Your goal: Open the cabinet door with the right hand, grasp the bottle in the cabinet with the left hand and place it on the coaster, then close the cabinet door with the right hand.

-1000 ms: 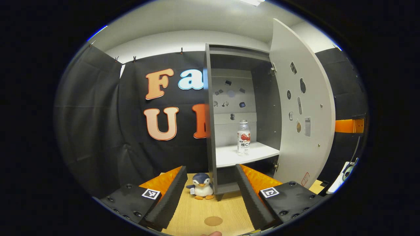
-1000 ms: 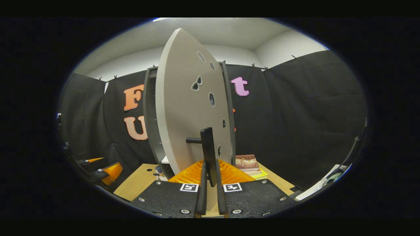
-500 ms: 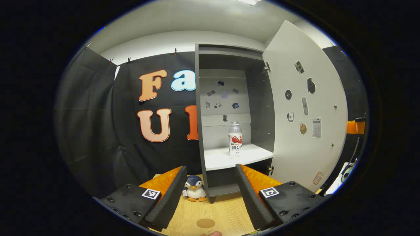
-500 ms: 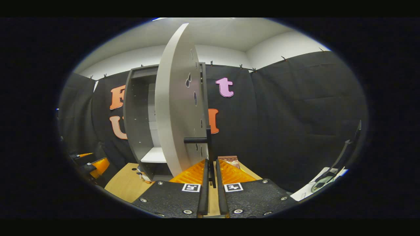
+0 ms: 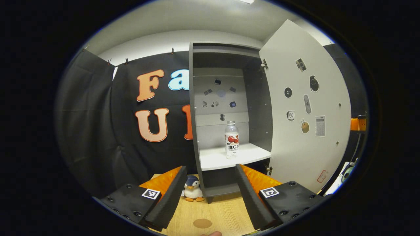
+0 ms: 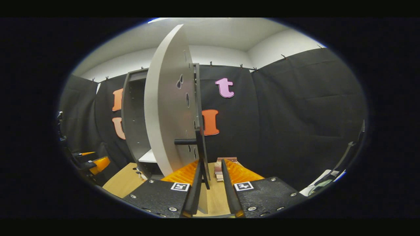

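The grey cabinet (image 5: 193, 108) stands with its white door (image 5: 305, 108) swung wide to the right. A clear bottle (image 5: 231, 139) with a red and white label stands upright on the white shelf (image 5: 216, 160). A round brown coaster (image 5: 202, 223) lies on the wooden table near me. My left gripper (image 5: 210, 167) is open and empty, below and in front of the shelf. In the right gripper view the door (image 6: 167, 108) shows nearly edge-on. Its black handle (image 6: 203, 154) stands between the parted fingers of my right gripper (image 6: 211, 161), close to the left finger (image 6: 196, 183) and apart from the right one.
A small plush penguin (image 5: 192, 192) sits on the table (image 5: 223, 213) by the cabinet's lower left corner. Books (image 6: 224, 162) lie on the table beyond the right gripper. The left gripper (image 6: 88, 160) shows at the far left of the right gripper view.
The door has swung further open. My right gripper's fingers have parted from the handle they were pinching. The left gripper view has shifted, with the cabinet now nearer its centre.
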`<state>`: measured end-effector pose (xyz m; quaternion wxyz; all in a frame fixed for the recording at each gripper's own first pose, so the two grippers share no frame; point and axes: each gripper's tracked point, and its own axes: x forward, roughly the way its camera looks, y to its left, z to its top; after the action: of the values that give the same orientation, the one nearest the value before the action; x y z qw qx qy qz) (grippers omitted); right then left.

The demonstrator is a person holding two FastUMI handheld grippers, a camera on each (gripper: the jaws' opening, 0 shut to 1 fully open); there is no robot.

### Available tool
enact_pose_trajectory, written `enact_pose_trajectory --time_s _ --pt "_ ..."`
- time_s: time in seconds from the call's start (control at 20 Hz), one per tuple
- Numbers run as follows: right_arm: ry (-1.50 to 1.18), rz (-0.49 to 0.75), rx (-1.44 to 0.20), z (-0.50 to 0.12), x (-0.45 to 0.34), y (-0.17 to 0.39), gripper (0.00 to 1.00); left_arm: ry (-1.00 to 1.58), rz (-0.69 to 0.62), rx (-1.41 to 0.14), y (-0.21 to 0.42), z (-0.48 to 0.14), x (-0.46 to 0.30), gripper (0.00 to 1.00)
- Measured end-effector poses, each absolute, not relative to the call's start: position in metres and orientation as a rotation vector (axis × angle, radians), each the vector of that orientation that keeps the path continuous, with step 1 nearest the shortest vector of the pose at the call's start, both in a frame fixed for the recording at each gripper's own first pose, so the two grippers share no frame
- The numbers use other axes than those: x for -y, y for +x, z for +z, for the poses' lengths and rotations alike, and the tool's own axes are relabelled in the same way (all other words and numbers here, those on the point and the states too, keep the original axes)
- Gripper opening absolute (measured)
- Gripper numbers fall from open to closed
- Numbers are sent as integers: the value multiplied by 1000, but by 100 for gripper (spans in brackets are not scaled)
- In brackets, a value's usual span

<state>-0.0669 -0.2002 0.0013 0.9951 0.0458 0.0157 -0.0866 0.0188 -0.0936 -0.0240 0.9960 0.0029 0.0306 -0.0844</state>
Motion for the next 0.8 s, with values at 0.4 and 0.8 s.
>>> enact_pose_trajectory --time_s 0.4,0.8 --pt "101 -152 -32 2 210 -67 51 8 -161 -63 15 -25 103 95" --pt "79 -192 -25 10 220 -77 54 1 -155 -65 17 -28 106 95"
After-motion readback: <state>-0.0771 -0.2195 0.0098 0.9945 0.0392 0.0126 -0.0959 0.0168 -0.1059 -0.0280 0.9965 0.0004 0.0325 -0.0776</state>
